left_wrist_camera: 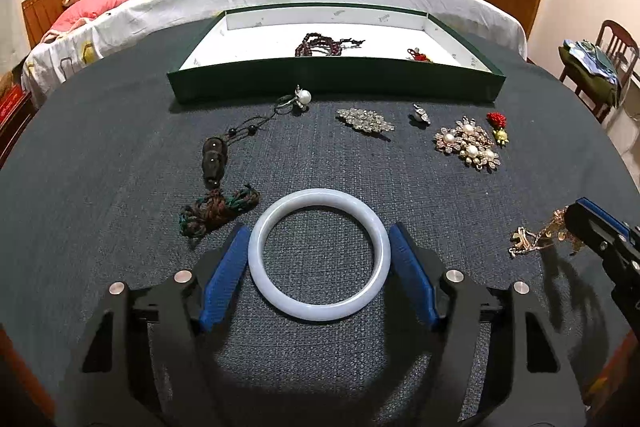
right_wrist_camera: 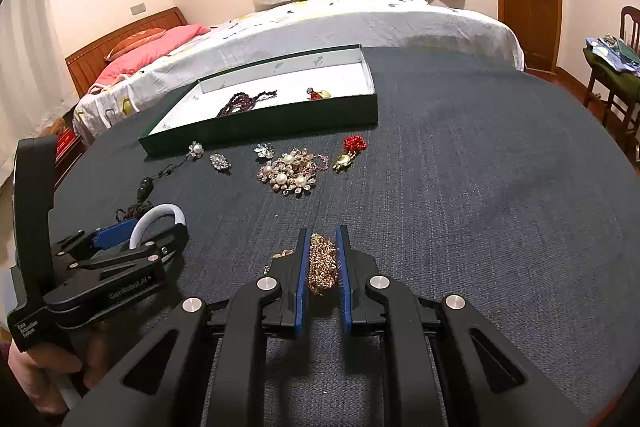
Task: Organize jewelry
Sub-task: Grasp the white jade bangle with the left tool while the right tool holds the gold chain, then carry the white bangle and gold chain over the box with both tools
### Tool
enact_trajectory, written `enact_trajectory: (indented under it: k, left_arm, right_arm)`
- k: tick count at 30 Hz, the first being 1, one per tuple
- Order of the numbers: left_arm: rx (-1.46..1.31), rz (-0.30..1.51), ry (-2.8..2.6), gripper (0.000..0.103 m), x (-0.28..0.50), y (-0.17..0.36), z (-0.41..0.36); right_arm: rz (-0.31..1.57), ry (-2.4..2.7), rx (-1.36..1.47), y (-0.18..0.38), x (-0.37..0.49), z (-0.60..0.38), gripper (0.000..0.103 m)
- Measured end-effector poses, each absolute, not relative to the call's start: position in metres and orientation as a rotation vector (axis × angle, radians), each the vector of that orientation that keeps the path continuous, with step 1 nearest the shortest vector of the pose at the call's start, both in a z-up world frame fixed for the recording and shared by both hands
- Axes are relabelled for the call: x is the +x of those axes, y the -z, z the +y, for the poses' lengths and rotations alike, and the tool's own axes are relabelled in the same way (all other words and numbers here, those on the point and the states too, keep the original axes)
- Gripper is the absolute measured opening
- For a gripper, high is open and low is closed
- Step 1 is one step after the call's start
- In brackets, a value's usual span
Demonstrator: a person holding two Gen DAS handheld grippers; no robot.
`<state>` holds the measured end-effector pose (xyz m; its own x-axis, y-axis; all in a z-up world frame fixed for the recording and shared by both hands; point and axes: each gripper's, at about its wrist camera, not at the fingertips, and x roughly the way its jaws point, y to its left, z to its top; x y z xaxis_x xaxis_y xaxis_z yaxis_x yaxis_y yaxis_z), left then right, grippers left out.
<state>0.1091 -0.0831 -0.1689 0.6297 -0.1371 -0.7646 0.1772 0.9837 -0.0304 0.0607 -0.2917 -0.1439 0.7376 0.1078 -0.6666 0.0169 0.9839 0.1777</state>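
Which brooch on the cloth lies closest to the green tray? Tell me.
The small pearl brooch, lying just before the green tray front wall toward its left end. The crystal leaf brooch and the large pearl-flower brooch lie farther out on the cloth.

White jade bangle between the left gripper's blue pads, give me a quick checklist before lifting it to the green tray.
1. White jade bangle centred between the left gripper pads: ok.
2. Pads pressing on the bangle: cannot tell, they look about touching.
3. Brown and green braided cord clear of the left pad: ok, beside it, apart.
4. Green tray has bare floor: ok.
5. Right gripper shut on the gold chain bundle: ok.
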Motion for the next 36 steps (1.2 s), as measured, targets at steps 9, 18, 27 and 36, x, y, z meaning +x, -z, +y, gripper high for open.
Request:
enact_trajectory:
  k: [9,18,27,36]
  left_arm:
    - [0.039,0.852,0.178,0.069,0.102,0.161,-0.078]
    - [0.031,0.777,0.163,0.069,0.096,0.127,-0.069]
    - [0.005,0.732,0.156,0.069,0.096,0.101,-0.06]
    - [-0.008,0.684,0.167,0.069,0.1,0.078,-0.059]
  right_arm:
    - [0.718,-0.066,0.172,0.136,0.058,-0.286,0.014]
    - [0.668,-0.092,0.149,0.112,0.054,-0.277,0.014]
    - [0.617,-0.099,0.133,0.087,0.053,-0.273,0.013]
    - [0.554,-0.116,0.125,0.059,0.062,-0.27,0.013]
